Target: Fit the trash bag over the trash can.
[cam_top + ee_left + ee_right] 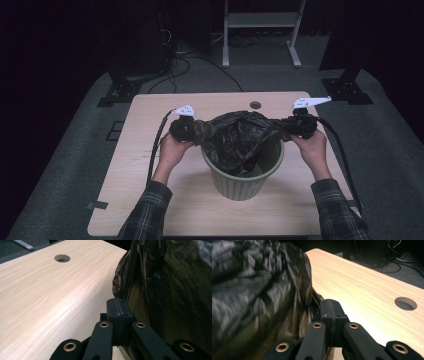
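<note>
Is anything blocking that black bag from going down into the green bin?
Nothing visible does. The black bag already hangs partly inside the green bin, stretched between the left claw and right claw, both pinching its edges.

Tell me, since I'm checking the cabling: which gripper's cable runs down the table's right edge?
The right gripper, clamped on the bag; its cable trails past the right sleeve. The left gripper's runs left.

The black bag is blurred at the left of the right gripper view, and it hides most of the green bin's inside at the high view's centre.
</note>
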Demonstrator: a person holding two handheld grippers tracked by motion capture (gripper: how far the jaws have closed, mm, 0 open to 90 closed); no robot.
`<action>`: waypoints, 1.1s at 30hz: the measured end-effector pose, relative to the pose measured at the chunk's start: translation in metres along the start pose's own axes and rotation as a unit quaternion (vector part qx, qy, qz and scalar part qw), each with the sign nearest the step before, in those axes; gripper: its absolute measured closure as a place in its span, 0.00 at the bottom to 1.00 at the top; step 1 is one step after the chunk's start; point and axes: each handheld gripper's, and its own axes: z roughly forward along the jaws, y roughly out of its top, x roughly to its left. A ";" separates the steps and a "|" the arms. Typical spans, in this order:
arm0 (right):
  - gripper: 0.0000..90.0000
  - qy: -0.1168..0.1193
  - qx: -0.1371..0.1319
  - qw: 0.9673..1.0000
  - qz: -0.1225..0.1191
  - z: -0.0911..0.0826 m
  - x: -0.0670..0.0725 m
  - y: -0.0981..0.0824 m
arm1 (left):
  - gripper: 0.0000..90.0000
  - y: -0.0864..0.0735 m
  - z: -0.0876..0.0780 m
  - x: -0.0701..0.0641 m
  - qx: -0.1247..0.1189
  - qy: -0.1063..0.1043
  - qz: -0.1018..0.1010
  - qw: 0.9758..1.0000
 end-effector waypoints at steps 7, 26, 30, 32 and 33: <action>0.79 -0.015 -0.060 0.998 0.013 -0.034 -0.003 0.004 | 0.63 0.002 -0.045 0.001 -0.073 0.038 -0.011 0.997; 0.51 0.049 -0.086 0.995 -0.030 -0.078 0.048 0.009 | 0.34 0.007 -0.095 -0.051 -0.146 -0.016 0.009 0.989; 0.57 0.058 -0.074 0.995 -0.026 -0.068 0.049 0.007 | 0.37 0.007 -0.081 -0.050 -0.138 -0.026 0.005 0.990; 0.68 0.060 -0.065 0.996 -0.030 -0.065 0.050 0.006 | 0.51 0.006 -0.077 -0.050 -0.127 -0.026 0.013 0.991; 0.73 0.060 -0.063 0.996 -0.032 -0.064 0.051 0.005 | 0.58 0.006 -0.076 -0.051 -0.126 -0.029 0.015 0.992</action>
